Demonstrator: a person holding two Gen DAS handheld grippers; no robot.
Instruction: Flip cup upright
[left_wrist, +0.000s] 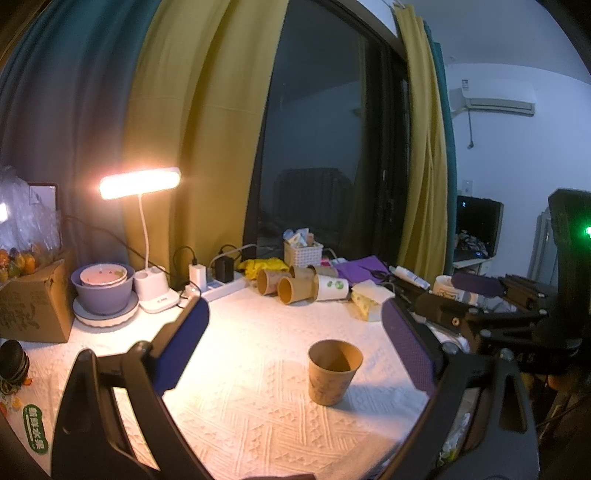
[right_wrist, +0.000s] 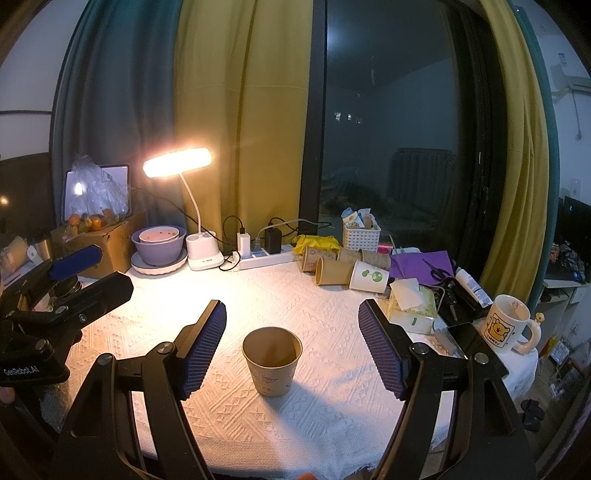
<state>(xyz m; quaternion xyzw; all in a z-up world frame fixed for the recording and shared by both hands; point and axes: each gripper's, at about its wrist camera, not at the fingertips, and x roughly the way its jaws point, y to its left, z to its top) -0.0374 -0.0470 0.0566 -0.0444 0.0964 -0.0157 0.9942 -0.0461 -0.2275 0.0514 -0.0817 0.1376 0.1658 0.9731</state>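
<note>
Your right tongs (right_wrist: 291, 347) are spread wide and grip nothing, and the paper cup (right_wrist: 272, 361) stands between their two blue pads, a little nearer the left pad, touching neither. It sits mouth up on the white cloth of the desk (right_wrist: 332, 424), its long axis vertical, its brown inside open to the lens. Judged from that, the flip looks done and there is little left for you but to draw clear without knocking it.

Your left tongs (left_wrist: 295, 347) are spread too, and hold nothing. From that side the cup (left_wrist: 334, 371) lies ahead and to the right of centre, closer to the right pad, with bare cloth between it and the left pad. So the right tongs are the nearer and better lined up; if you must touch the cup again, use those. It is light paper and will likely tip at a nudge on the rim, so back straight out along the line of the pads, not sideways.

Farther back, well apart from the cup, several spare cups (right_wrist: 334, 271) lie on their sides near the power strip (right_wrist: 266, 258). A mug (right_wrist: 508, 325) stands at the right edge, and the lit lamp (right_wrist: 177, 162) sits at the far left beside the bowls (right_wrist: 159, 245).
</note>
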